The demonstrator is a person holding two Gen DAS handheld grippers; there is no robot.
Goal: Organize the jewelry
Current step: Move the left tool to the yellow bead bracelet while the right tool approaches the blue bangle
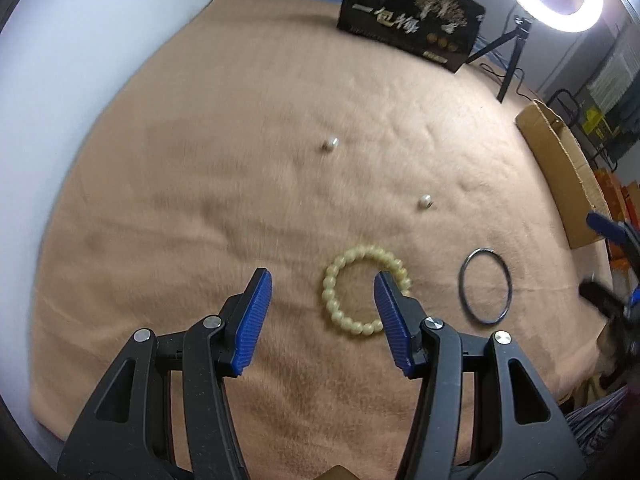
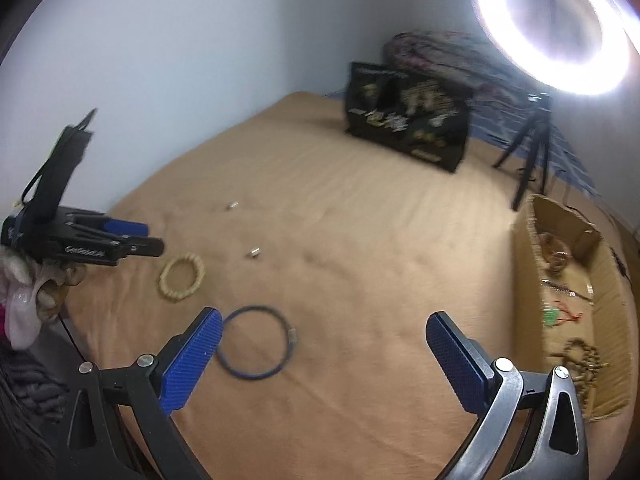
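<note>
A pale yellow bead bracelet (image 1: 340, 276) (image 2: 182, 276) lies flat on the tan blanket (image 1: 200, 160). My left gripper (image 1: 322, 280) hovers over it, open, with its right fingertip over the bracelet's right side and nothing between the pads. A thin dark ring bangle (image 1: 485, 286) (image 2: 258, 342) lies to the bracelet's right. My right gripper (image 2: 324, 316) is open and empty, the bangle just inside its left finger. Two small silvery beads (image 1: 331, 143) (image 1: 425, 201) rest farther back. The left gripper (image 2: 132, 236) shows at the left of the right wrist view.
A cardboard box (image 2: 568, 300) (image 1: 560, 168) holding several jewelry pieces stands at the blanket's right edge. A black printed box (image 1: 412, 28) (image 2: 408, 124) stands at the back, with a lit ring light on a tripod (image 2: 552, 28) beside it. A white wall borders the left.
</note>
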